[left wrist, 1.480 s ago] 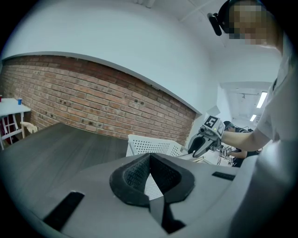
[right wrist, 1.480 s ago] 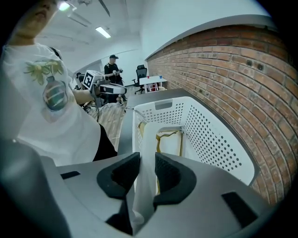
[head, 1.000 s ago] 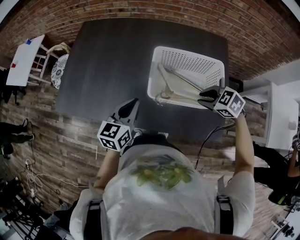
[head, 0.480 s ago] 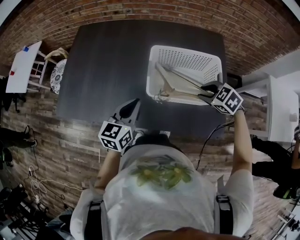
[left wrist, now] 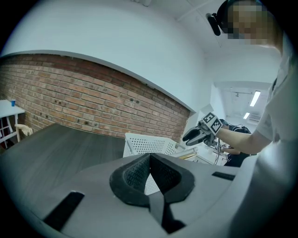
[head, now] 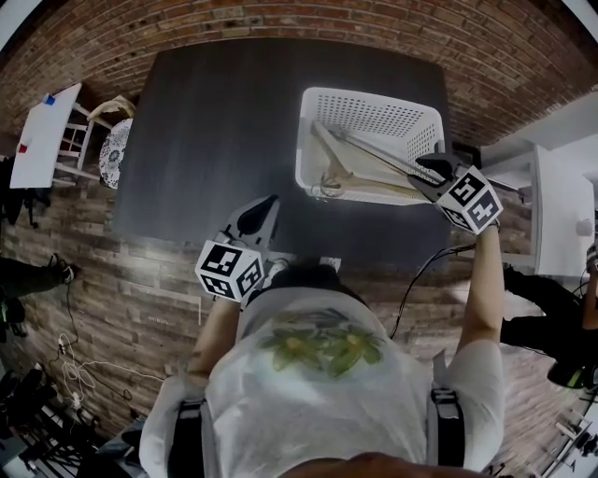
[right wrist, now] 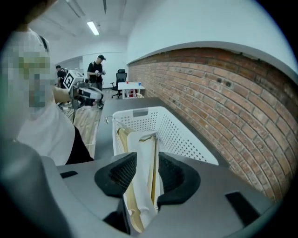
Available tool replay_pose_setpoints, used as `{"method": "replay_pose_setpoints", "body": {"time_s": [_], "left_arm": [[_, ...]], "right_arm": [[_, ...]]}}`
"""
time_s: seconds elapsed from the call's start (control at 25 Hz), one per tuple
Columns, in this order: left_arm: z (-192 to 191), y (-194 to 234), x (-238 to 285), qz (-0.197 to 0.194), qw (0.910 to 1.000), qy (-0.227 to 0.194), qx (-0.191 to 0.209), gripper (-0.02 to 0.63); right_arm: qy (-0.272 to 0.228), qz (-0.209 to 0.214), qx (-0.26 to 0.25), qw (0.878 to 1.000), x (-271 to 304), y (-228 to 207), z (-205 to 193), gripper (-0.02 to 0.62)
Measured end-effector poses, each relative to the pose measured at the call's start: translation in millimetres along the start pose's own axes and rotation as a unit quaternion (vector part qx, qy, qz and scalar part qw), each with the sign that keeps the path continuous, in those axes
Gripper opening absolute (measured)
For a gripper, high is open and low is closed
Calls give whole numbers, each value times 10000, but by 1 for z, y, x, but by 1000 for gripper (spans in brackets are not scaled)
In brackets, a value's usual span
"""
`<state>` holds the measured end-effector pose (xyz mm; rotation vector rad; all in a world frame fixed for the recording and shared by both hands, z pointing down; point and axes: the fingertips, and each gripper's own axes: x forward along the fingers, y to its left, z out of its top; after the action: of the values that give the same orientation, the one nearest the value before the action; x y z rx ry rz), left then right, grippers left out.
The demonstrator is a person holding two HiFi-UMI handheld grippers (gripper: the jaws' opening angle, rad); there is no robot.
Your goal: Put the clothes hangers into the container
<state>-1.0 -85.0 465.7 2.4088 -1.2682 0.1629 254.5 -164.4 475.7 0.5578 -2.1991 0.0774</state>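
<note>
Brick walls (head: 280, 21) are closing round a dark desk (head: 215, 131), and the white perforated container (head: 306, 140) is sitting on its far right part. The clothes hangers (head: 360, 161) are lying inside it in a slanted bundle. Their hooks are poking toward the near left corner, and their other ends are leaning up against the right rim.

The right tongs (head: 433, 166) are hovering just at that rim. Their jaws have just been opening and are now standing spread. In the right gripper view the pale hanger ends are running up through the gap, and neither pad seems to be pressing on them. The left tongs (head: 263, 213) are waiting near the person's body over the desk's near edge, pressed together on nothing.

The likeliest trouble is a snag. With the hanger ends lying between the spread pads, a sideways or tilted pull-away risks catching one and dragging it back over the rim. The bundle is also propped on the rim, not lying flat. A nudge could slide it out onto the desk or rock the light container.
</note>
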Motion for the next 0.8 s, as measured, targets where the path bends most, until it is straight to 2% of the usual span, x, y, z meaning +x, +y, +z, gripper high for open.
{"method": "replay_pose_setpoints", "body": {"time_s": [0.12,0.2,0.32,0.4,0.44,0.6,0.8], "left_arm": [[0,0,-1,-59,10000,-10,-5,28],[1,-2,0,-120,9999,-16,7,28],[4,-6,4,-246,9997,-34,15,28],[7,-10,7,-357,9994,-42,23,28],[9,-13,8,-401,9992,-43,77,28],[19,-29,15,-515,9977,-15,445,28],[27,-49,19,-786,9964,-69,304,28]], "right_arm": [[-709,-664,208,9951,-29,-17,27,161],[-1187,-1172,341,9854,-48,-26,43,160],[-1934,-1949,585,9598,-74,-30,63,147],[-2436,-2393,777,9367,-87,-23,73,62],[-2641,-2535,900,9262,-90,-17,76,53],[-3196,-2710,1488,8957,-88,10,84,34],[-3683,-2213,2336,8722,-61,56,91,31]]}}
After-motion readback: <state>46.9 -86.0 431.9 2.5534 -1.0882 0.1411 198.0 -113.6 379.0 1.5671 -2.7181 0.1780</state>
